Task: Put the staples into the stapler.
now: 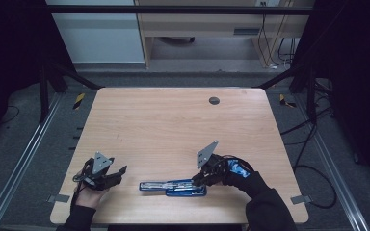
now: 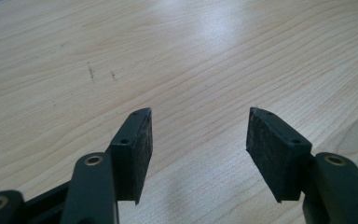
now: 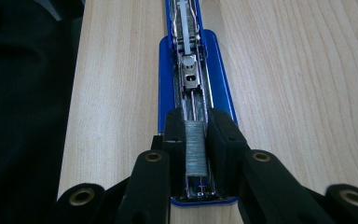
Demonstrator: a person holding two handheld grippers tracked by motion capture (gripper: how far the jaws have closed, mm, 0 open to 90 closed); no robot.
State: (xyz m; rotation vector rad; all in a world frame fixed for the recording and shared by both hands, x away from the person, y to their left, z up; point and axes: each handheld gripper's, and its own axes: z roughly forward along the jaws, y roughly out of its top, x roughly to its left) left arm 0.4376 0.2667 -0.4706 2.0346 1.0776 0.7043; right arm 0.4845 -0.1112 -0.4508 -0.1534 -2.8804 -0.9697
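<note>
A blue stapler (image 1: 173, 186) lies opened flat near the front edge of the desk (image 1: 173, 125), its top swung out to the left so that the metal magazine channel is laid bare. In the right gripper view the stapler (image 3: 219, 88) runs away from the camera, and a strip of staples (image 3: 196, 149) sits in the channel at the near end, with the pusher and its spring farther up the track. The right gripper (image 1: 200, 179) is down at the stapler's right end; its fingers (image 3: 226, 140) are clamped on the staples, one pad on each side of the strip. The left gripper (image 1: 115, 174) rests well apart at the desk's left front, its fingers (image 2: 133, 149) spread wide over bare wood with nothing between them.
</note>
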